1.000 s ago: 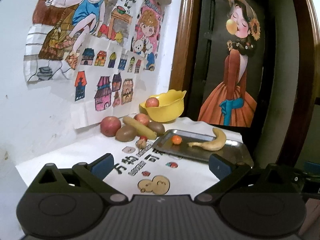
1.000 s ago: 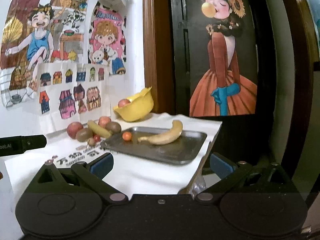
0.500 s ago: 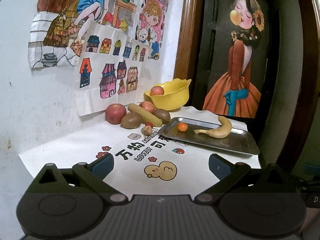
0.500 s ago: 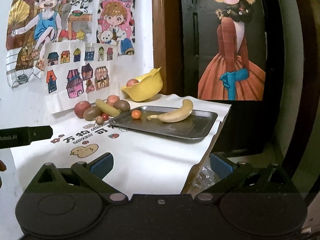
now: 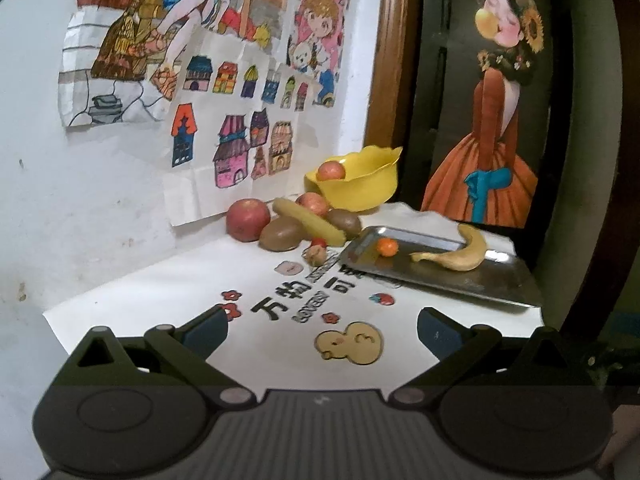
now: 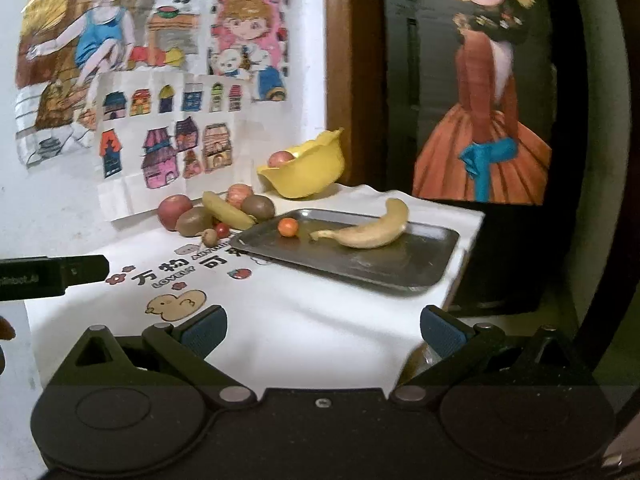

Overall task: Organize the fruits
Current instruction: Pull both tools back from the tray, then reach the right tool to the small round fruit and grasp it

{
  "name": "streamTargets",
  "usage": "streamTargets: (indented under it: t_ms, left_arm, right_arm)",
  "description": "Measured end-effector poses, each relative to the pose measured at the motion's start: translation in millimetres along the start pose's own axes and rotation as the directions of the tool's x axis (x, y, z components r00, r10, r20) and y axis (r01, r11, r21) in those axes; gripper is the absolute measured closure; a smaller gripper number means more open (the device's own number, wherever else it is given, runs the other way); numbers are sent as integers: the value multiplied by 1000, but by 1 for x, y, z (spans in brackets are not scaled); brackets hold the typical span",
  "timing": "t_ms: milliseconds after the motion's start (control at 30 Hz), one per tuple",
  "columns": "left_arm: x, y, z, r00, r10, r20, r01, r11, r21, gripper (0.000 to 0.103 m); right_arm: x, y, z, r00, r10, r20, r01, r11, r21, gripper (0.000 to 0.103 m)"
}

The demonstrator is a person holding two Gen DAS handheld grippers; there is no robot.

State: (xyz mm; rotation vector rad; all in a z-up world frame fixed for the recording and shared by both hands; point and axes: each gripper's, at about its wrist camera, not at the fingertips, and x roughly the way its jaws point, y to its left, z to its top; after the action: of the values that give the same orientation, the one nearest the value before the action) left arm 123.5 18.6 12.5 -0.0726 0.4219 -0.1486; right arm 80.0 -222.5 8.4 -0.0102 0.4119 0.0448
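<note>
Steel tray [image 6: 420,256] holds banana [image 6: 368,228] + small orange [image 6: 288,227], unchanged | both views closer than 1 s ago | left gripper [image 5: 322,326], right gripper [image 6: 322,326] wide open, empty | pile [image 5: 288,226] by wall unsorted

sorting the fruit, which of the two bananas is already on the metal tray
The pale curved banana lying in the metal tray, beside the small orange fruit. The other banana rests on the loose fruit pile by the wall.

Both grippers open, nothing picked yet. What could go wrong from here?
1. The metal tray sits near the table's right edge; a push could slide it off.
2. The loose banana lies across the apples and kiwis; pulling one may roll the pile.
3. The yellow bowl looks tilted; dropping fruit in might tip it.
</note>
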Motion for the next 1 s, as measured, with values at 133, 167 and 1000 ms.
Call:
streamTargets:
  t_ms: [133,167,1000]
  left_arm:
    - [8,11,7,999,26,-26,-26,1000,17,0]
    - [9,14,10,999,36,-25,-36,999,22,0]
    - [128,71,78,995,-78,64,59,966,251,0]
  right_arm:
    - [5,9,23,997,73,37,-69,993,-100,1]
    - [7,11,30,993,104,47,-98,988,-121,1]
    - [178,53,93,920,384,-76,-390,883,-261,15]
